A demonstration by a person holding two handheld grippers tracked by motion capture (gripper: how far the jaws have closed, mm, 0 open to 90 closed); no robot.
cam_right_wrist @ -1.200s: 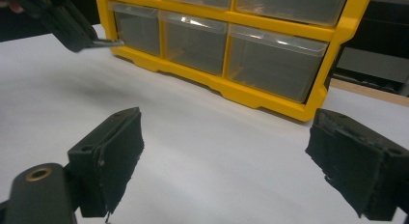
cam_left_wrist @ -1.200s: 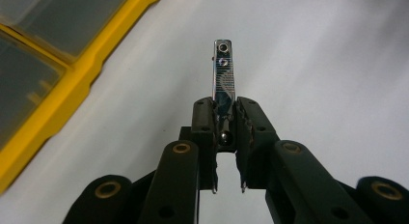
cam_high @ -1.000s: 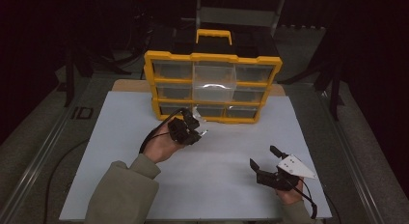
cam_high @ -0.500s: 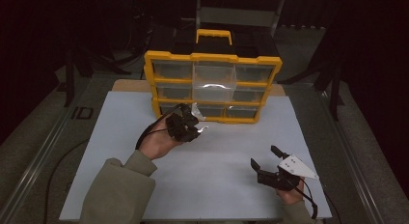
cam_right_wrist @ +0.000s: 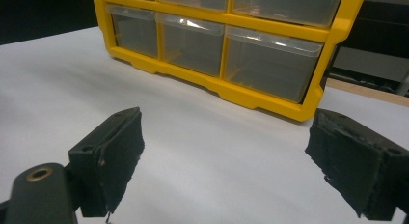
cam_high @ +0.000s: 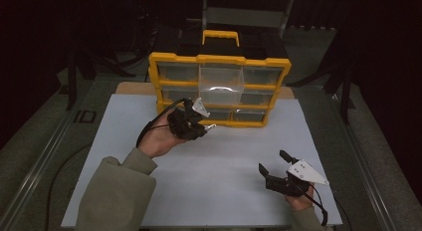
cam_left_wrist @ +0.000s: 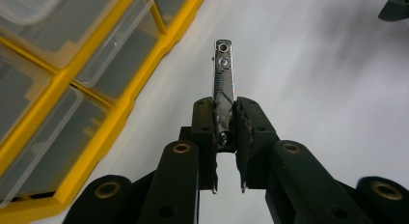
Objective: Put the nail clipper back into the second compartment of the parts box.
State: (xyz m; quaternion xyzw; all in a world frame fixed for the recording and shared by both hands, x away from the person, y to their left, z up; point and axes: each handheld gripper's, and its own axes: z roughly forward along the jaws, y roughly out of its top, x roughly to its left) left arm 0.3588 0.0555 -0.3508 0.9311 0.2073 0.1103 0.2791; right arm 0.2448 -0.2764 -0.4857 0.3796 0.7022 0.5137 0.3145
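A yellow drawer cabinet (cam_high: 219, 86) with clear plastic drawers stands upright at the back of the white table. My left gripper (cam_high: 201, 127) hovers in front of its lower left drawers, shut on a narrow shiny metal strip (cam_left_wrist: 224, 74) with small holes. The metal strip (cam_high: 209, 126) juts out past the pads toward the cabinet. The cabinet's drawers (cam_left_wrist: 58, 64) lie to the left in the left gripper view. Near the table's front right, my right gripper (cam_high: 273, 164) rests open with nothing between its pads (cam_right_wrist: 120, 147). The cabinet's bottom row (cam_right_wrist: 212, 45) faces it in the right gripper view.
The white table top (cam_high: 219, 176) stretches between the two hands. A wooden board edge (cam_high: 134, 87) shows behind the cabinet. Metal rails (cam_high: 50, 151) run along both table sides, and dark equipment stands beyond.
My left hand has risen and drifted slightly left with the metal strip still gripped. The right gripper has stayed where it was.
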